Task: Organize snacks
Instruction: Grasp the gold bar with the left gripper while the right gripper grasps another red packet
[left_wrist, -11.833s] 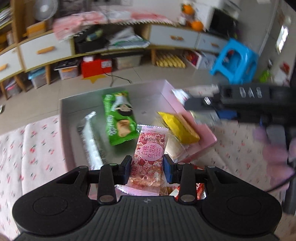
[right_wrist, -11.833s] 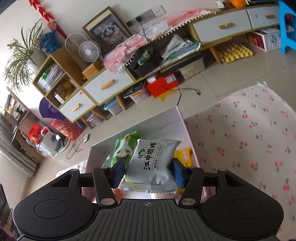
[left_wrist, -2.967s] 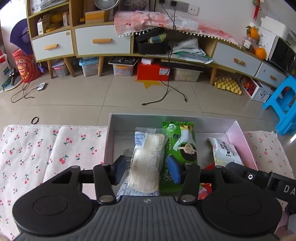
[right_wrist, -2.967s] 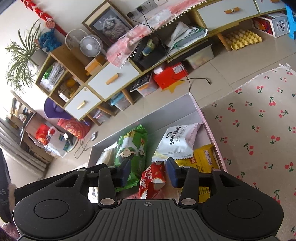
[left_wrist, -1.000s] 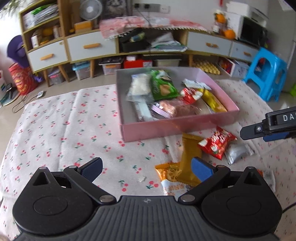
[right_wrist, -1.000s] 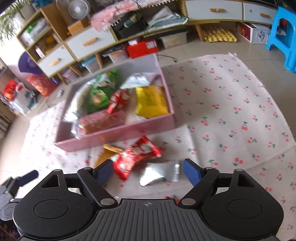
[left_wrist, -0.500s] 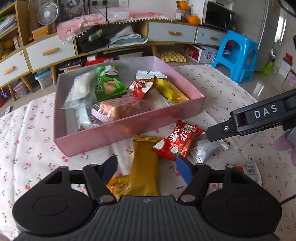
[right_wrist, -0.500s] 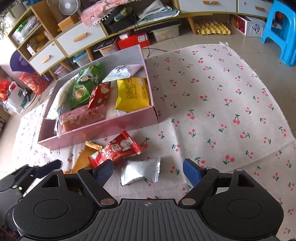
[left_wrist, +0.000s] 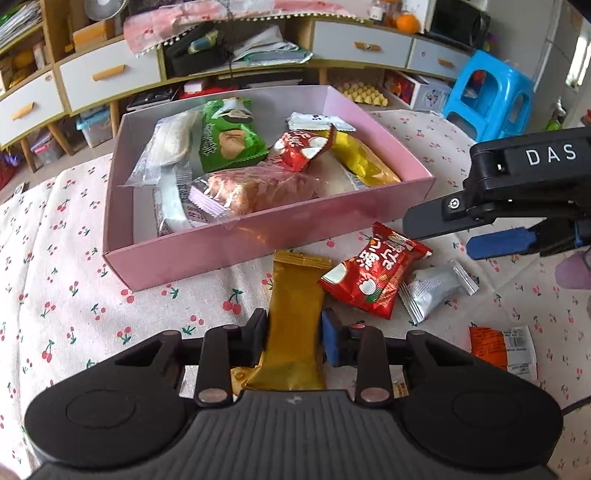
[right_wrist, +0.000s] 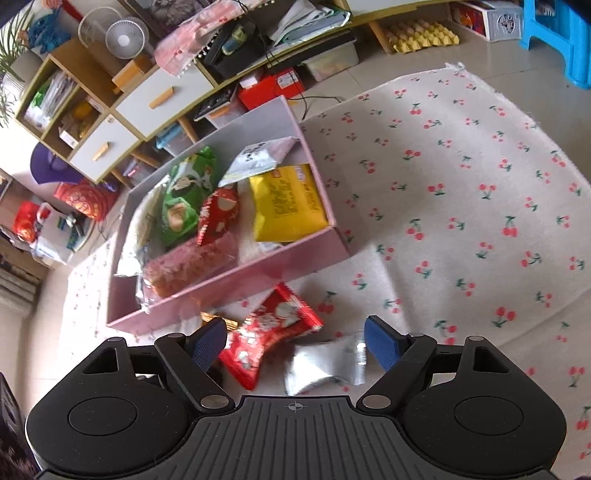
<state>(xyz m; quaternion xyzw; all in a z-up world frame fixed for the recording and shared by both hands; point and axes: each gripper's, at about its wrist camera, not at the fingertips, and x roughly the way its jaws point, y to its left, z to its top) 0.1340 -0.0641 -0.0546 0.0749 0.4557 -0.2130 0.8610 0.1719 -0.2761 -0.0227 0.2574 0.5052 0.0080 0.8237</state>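
1. Your left tongs (left_wrist: 293, 332) are pinching the gold snack bar (left_wrist: 293, 314), a long, shiny amber wrapper with a crimped top end. It lies on the cherry-print cloth (left_wrist: 74, 295) just in front of the pink box (left_wrist: 258, 236), its far end nearly touching the box's near wall.
2. Your right tongs (right_wrist: 295, 343) stand spread wide, pinching nothing. The red packet (right_wrist: 269, 332) and the silver packet (right_wrist: 325, 363) lie on the cloth between the blue pads (right_wrist: 382, 345).
3. The red packet, printed with white shapes, overlaps the gold bar's right edge in the left wrist view.
4. The box holds a green biscuit pack (left_wrist: 229, 138), a second red packet (left_wrist: 301, 147), a yellow bag (right_wrist: 288, 203), a pink nougat bar (left_wrist: 255, 190) and clear-wrapped pieces.
5. Hidden or unclear: the gold bar's near end runs under the tongs' body; an orange packet (left_wrist: 502, 347) at the right is partly cut off; the right wrist view is blurred near the pads.
6. Against a second ago: your left tongs were spread then and have since clamped on the bar; both tongs sit lower and nearer the loose snacks.
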